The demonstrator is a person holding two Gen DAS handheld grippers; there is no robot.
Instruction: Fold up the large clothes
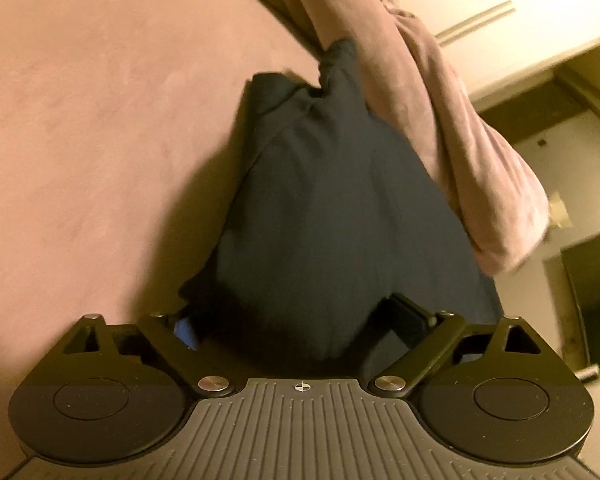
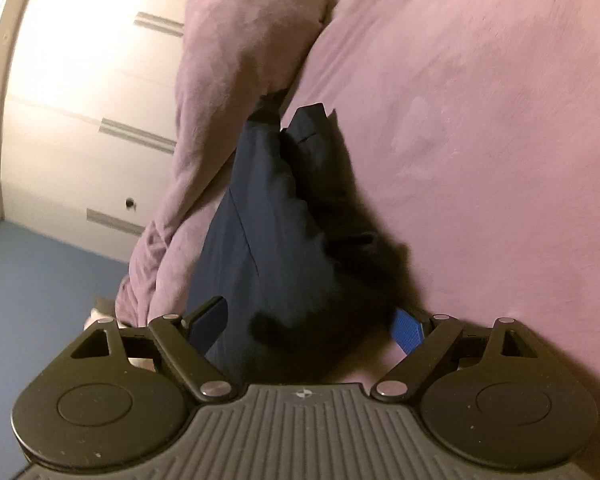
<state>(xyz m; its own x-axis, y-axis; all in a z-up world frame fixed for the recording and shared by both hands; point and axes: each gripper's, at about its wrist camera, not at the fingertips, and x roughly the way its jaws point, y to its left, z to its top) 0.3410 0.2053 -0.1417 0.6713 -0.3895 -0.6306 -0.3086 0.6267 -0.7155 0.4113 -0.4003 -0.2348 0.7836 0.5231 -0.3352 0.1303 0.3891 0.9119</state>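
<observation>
A dark navy garment (image 1: 320,208) lies folded in a long bundle on the pink bed cover (image 1: 100,120). Its near end sits between the wide-spread fingers of my left gripper (image 1: 296,324), which is open; the cloth hides part of the blue pads (image 1: 185,333). In the right wrist view the same garment (image 2: 268,240) runs away from me, its near end between the fingers of my right gripper (image 2: 308,324). That gripper is open too, and its blue pad (image 2: 408,330) stands clear of the cloth.
A bunched pink blanket (image 1: 440,120) lies along the bed's edge beside the garment, also seen as the blanket (image 2: 220,100). Beyond the edge are a white wardrobe (image 2: 80,80) with bar handles, blue floor (image 2: 40,280) and a dark box (image 1: 592,300).
</observation>
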